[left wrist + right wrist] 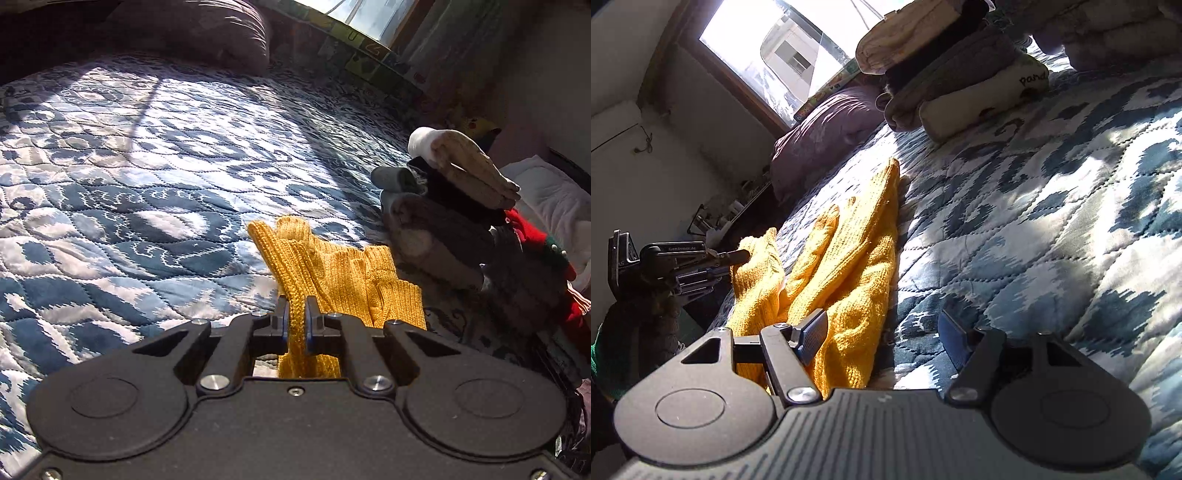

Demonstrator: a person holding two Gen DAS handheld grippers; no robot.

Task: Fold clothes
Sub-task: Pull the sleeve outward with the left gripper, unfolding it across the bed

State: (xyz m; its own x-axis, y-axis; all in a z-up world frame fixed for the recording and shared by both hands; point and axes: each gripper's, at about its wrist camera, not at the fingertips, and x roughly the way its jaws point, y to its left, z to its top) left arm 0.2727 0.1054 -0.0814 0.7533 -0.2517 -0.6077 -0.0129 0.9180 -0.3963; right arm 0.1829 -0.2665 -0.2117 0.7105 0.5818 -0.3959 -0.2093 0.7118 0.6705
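Left gripper (295,317) pinches the yellow knit garment (343,273) on the quilted bed (129,184); right gripper (882,332) spread wide.

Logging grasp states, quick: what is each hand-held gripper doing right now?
Left hand-held gripper: closed on the yellow knit garment.
Right hand-held gripper: open, holding nothing.

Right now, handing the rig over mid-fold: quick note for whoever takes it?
Left gripper: jaws shut on a ribbed edge of the yellow knit sweater.
Right gripper: jaws open, empty, at the sweater's near edge.
The sweater lies rumpled on the blue quilted bedspread, not yet folded.
Stack of folded clothes sits beyond it; those look done.
Left: spread the sweater, fold it, probably add it to the stack.
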